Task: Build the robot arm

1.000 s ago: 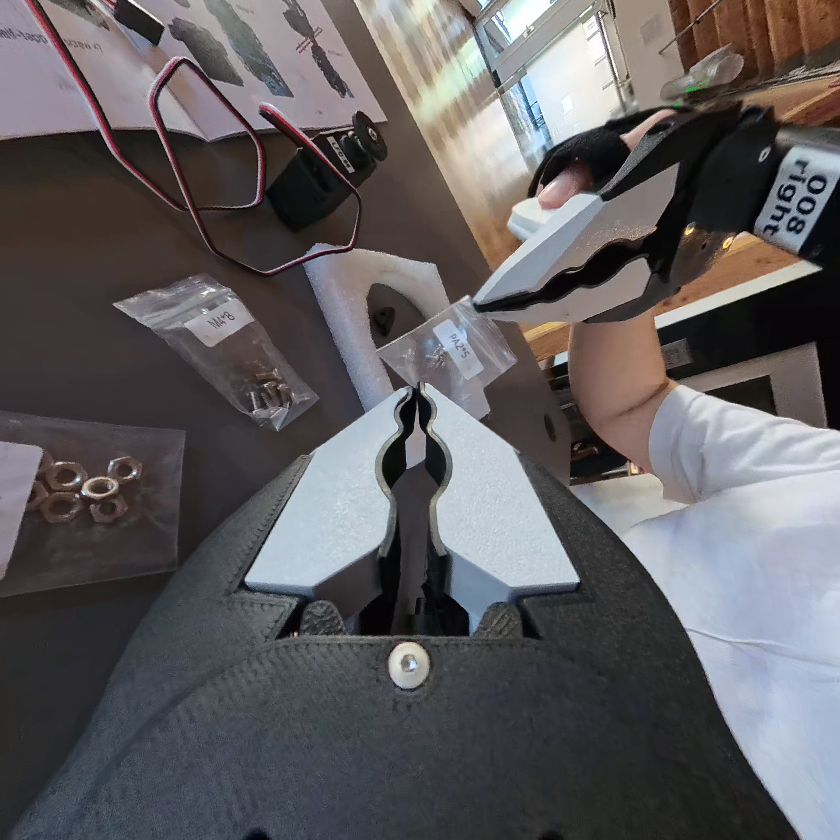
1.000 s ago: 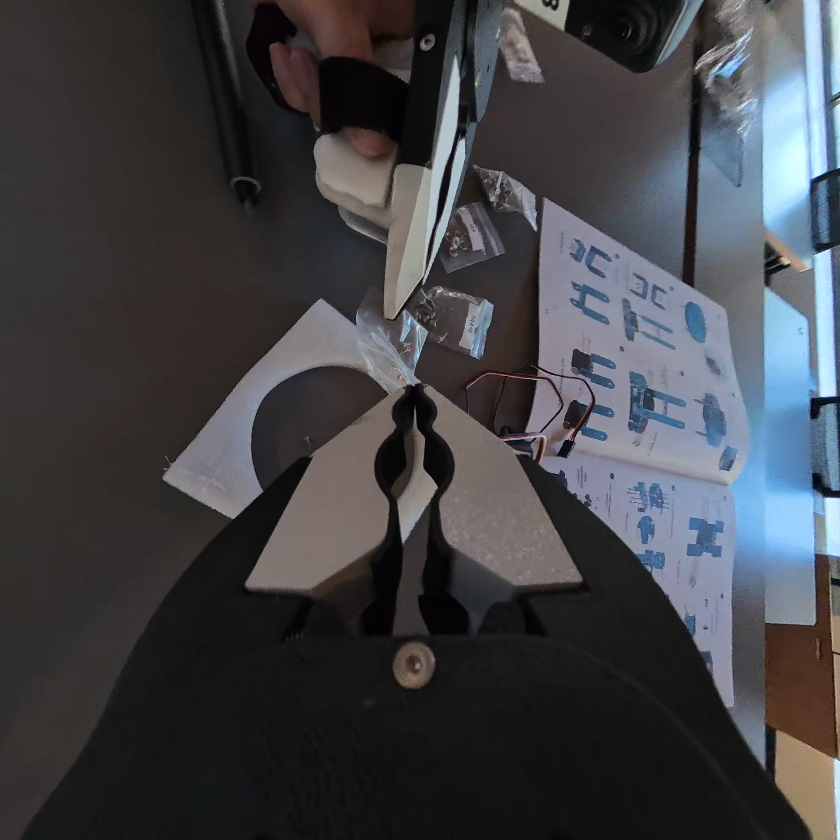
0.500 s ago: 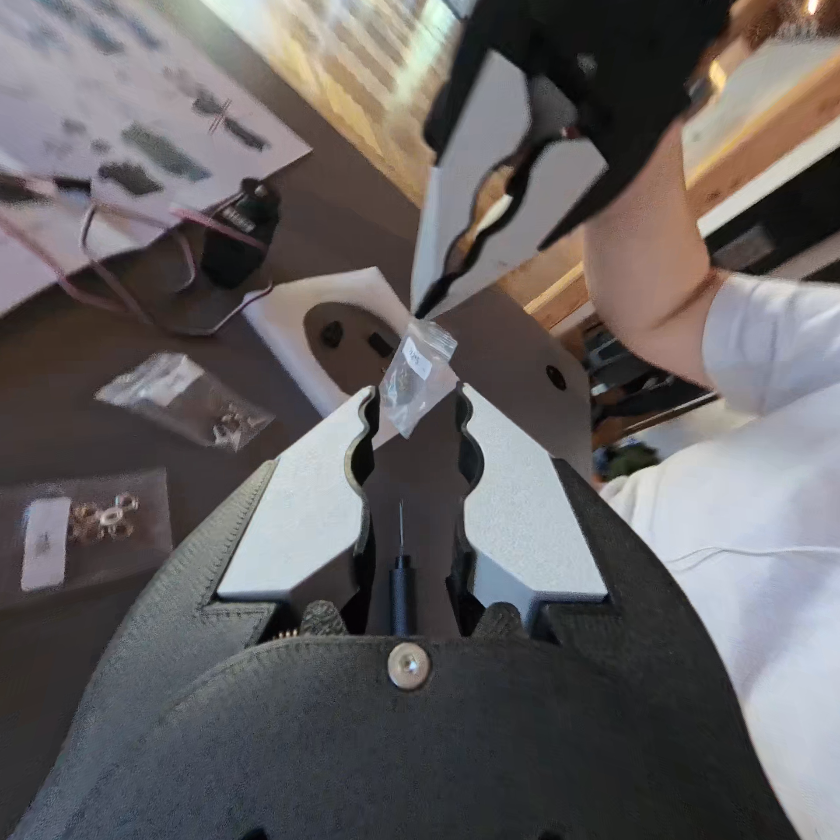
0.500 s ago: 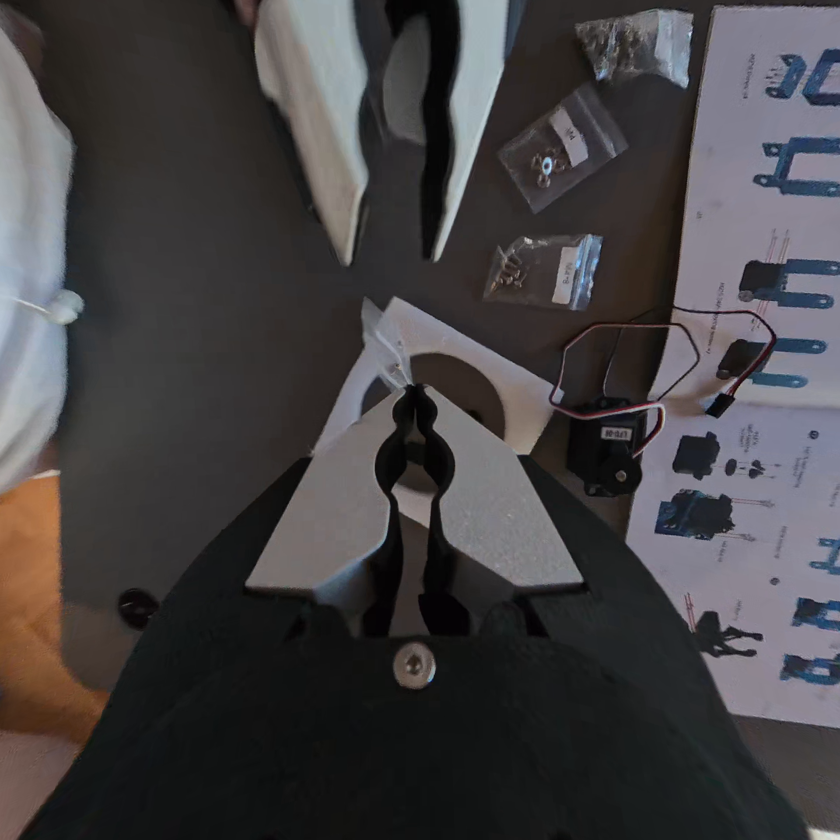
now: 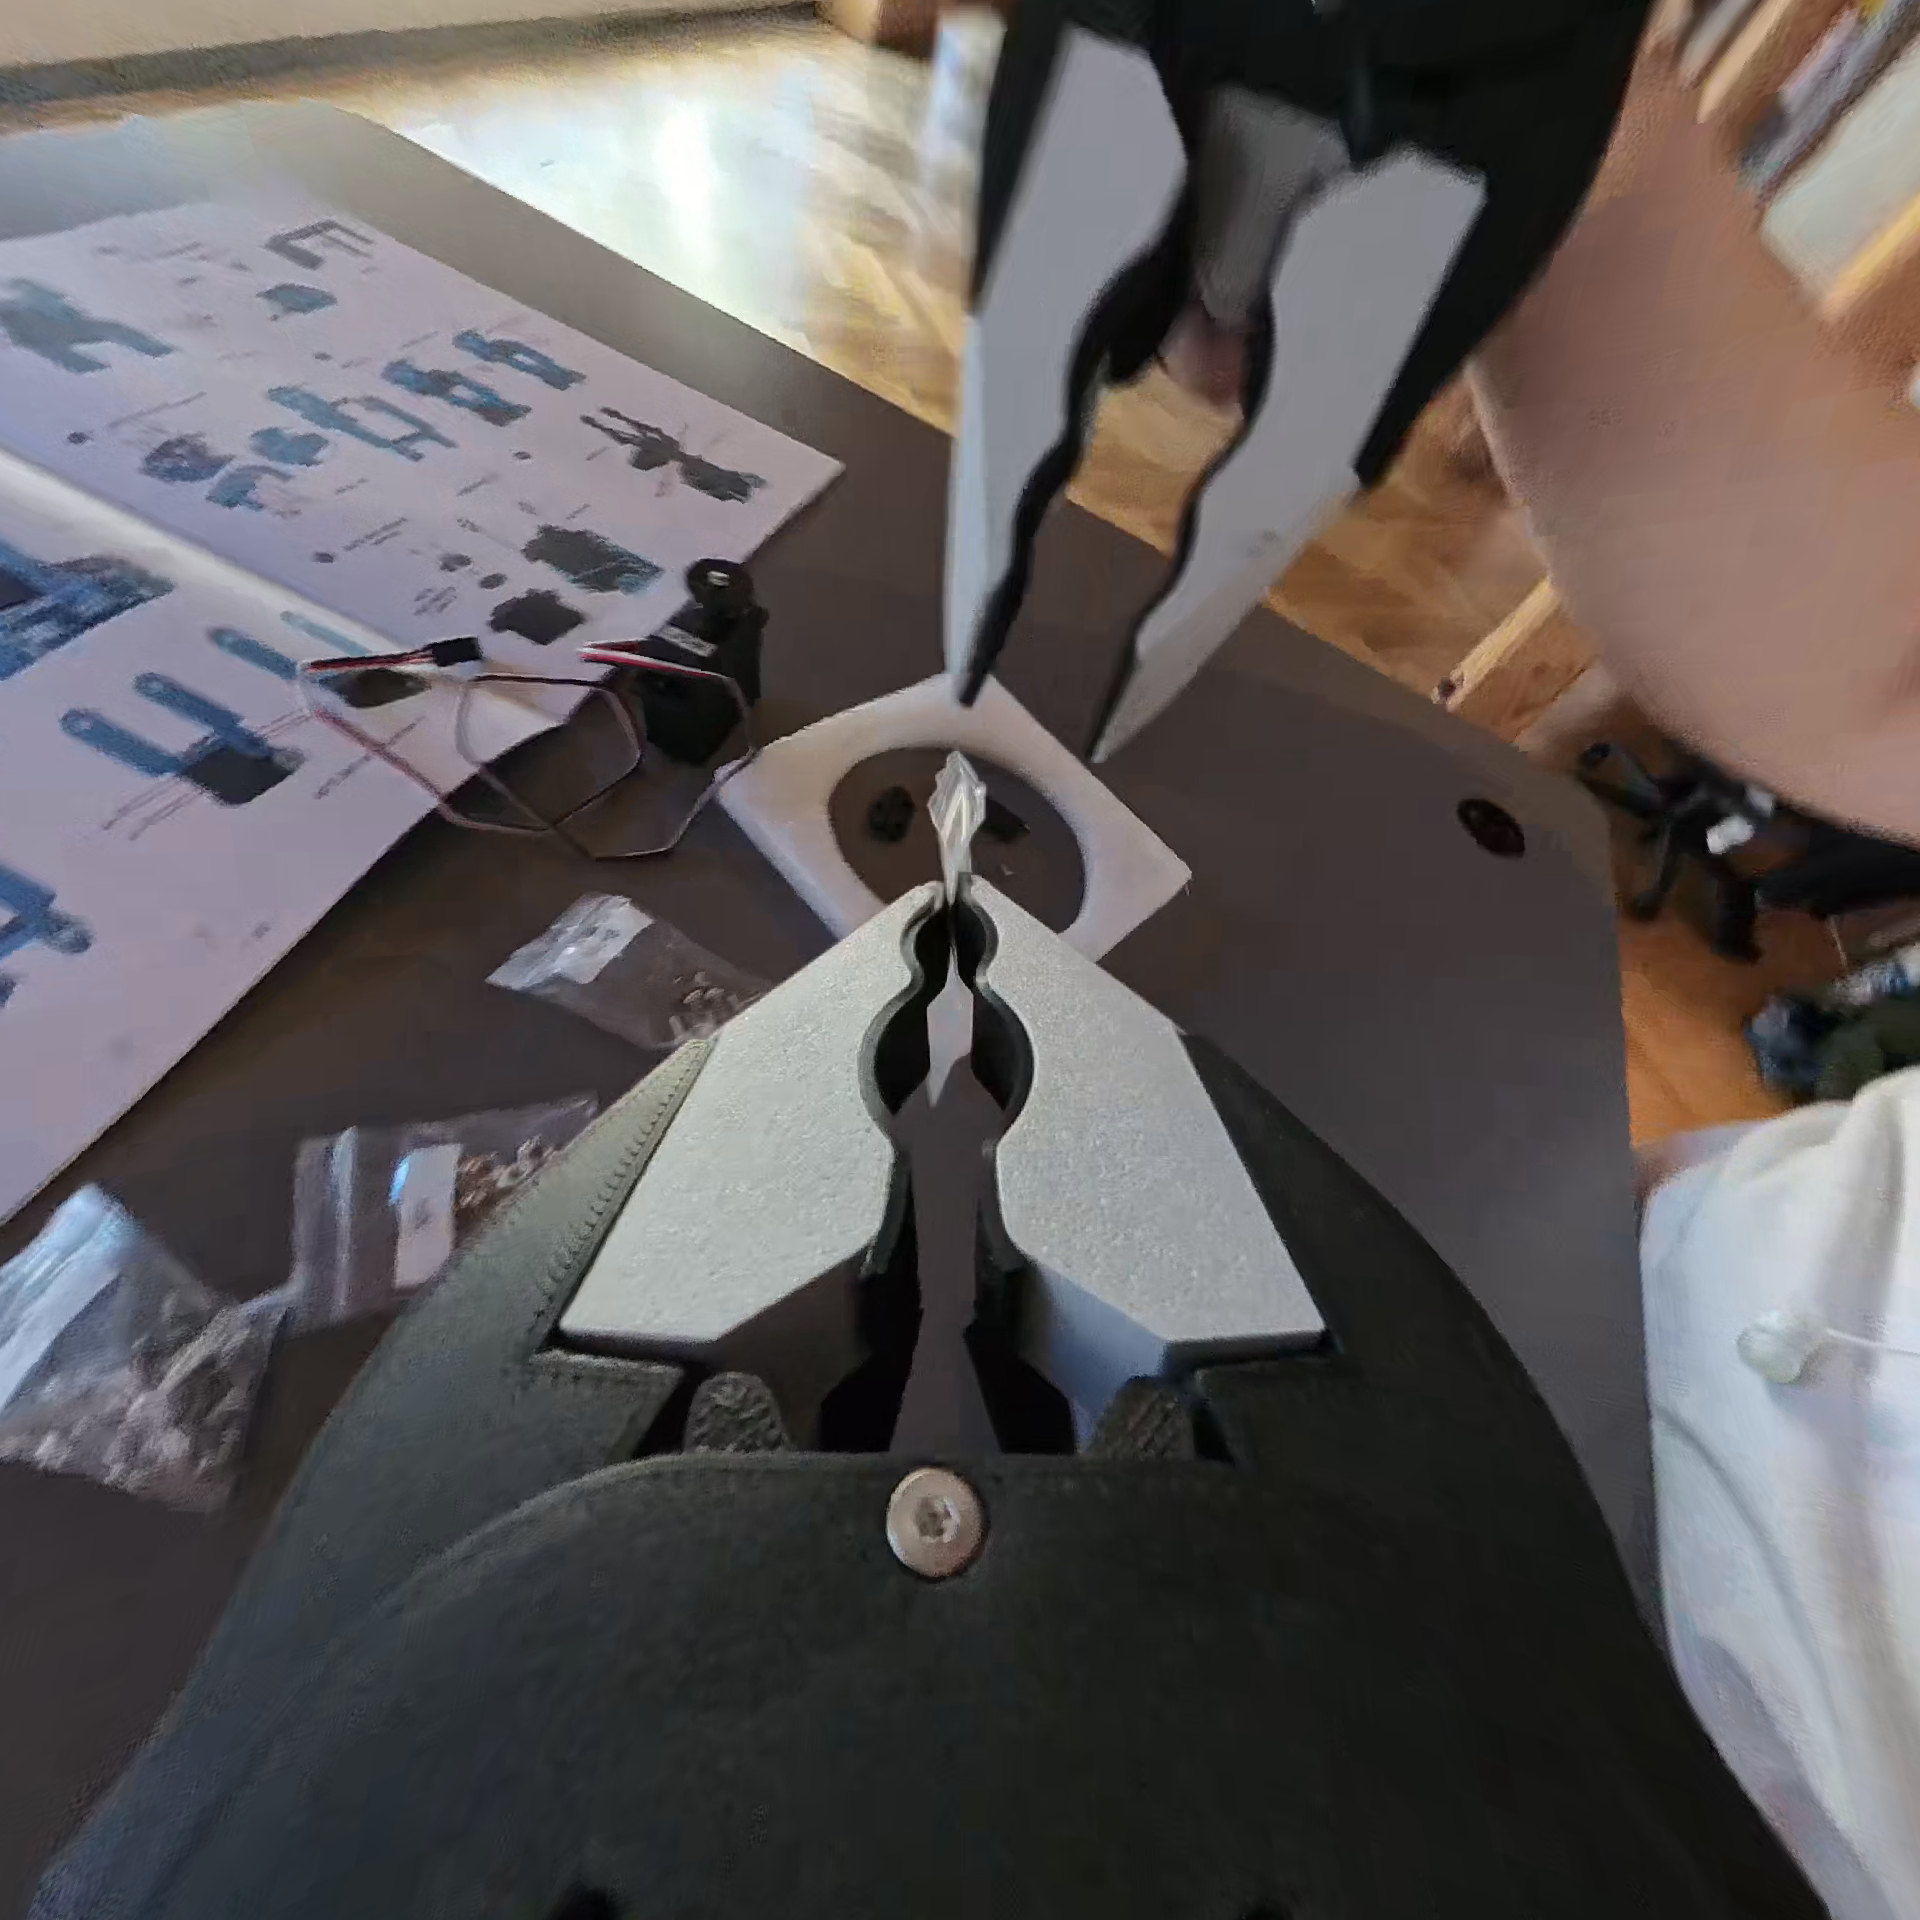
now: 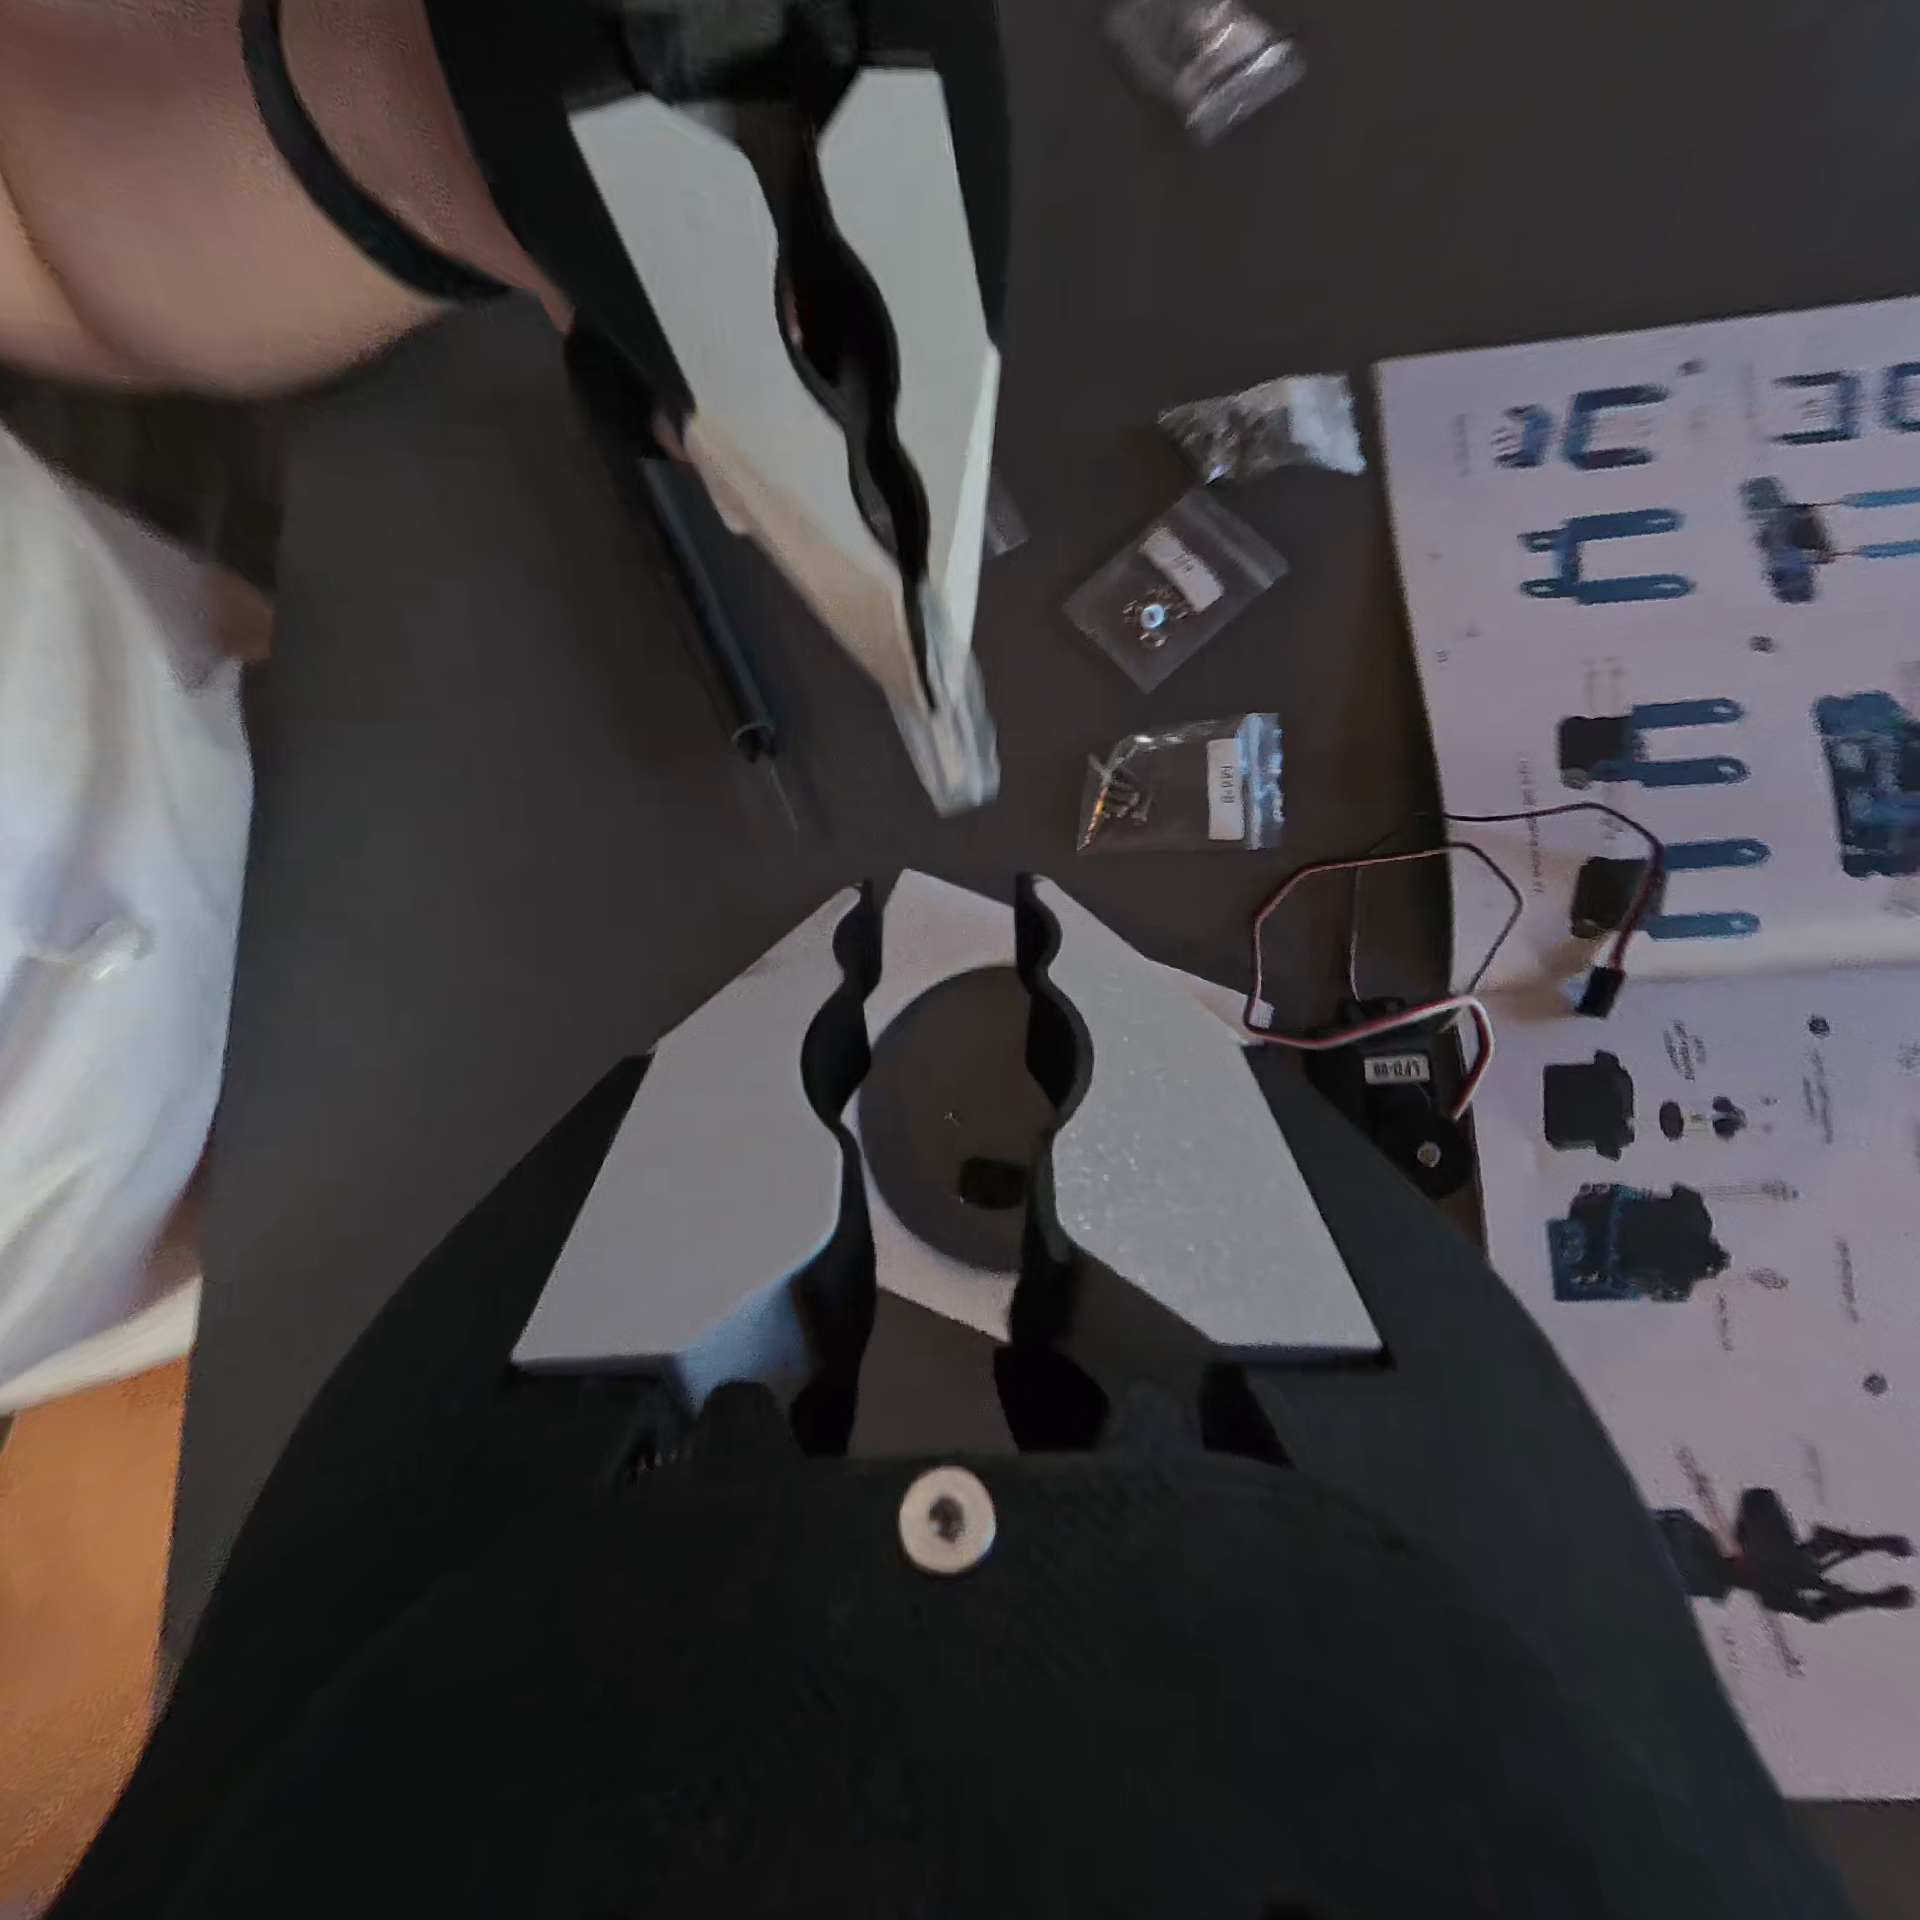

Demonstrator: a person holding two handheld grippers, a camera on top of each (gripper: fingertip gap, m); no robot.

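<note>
While left tongs pinch small bag | right tongs agape, empty

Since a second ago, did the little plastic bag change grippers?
Yes. The little plastic bag hung from the right gripper above the white foam piece half a second ago; now the left gripper pinches it and the right gripper is open.

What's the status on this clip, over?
Left gripper shut on small clear bag, held above the white foam piece. Right gripper open, empty, hovering over the foam. Nothing between them.
</note>
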